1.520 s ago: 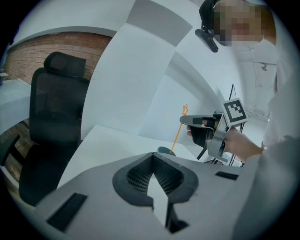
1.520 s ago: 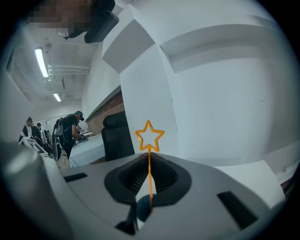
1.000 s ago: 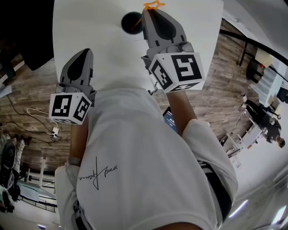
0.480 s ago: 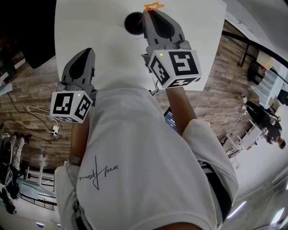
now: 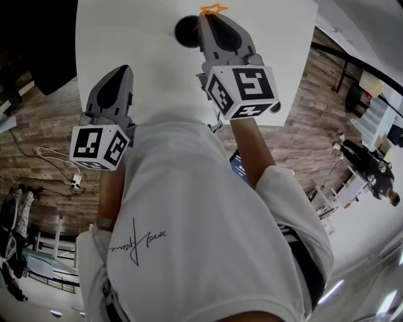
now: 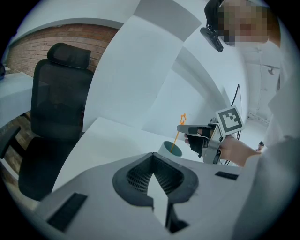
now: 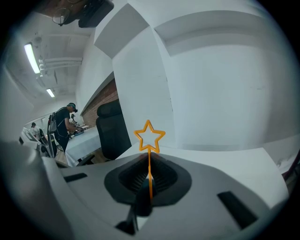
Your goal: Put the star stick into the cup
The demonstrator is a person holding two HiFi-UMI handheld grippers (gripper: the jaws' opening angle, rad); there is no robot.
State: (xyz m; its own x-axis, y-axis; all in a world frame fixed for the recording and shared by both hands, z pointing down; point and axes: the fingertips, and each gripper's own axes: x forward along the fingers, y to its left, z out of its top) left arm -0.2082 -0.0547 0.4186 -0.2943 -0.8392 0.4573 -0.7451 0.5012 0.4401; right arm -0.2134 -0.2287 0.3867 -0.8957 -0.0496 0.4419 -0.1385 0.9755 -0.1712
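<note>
Right claw [image 7: 149,174] is clamped on the orange star stick [image 7: 149,136], star uppermost. Only the left gripper view shows the stick's lower end at the mouth of the teal cup [image 6: 170,149] on the white bench [image 5: 145,53]; left claw [image 6: 155,176] sits closed, empty, well apart

My right gripper [image 5: 204,19] is stretched far out over the table [image 5: 145,50], its 2 jaws pinched on the star stick [image 7: 149,140], which stands upright. My left gripper [image 5: 119,70] hangs over the table's near edge, arm drawn closer in, jaws together with nothing between them.
</note>
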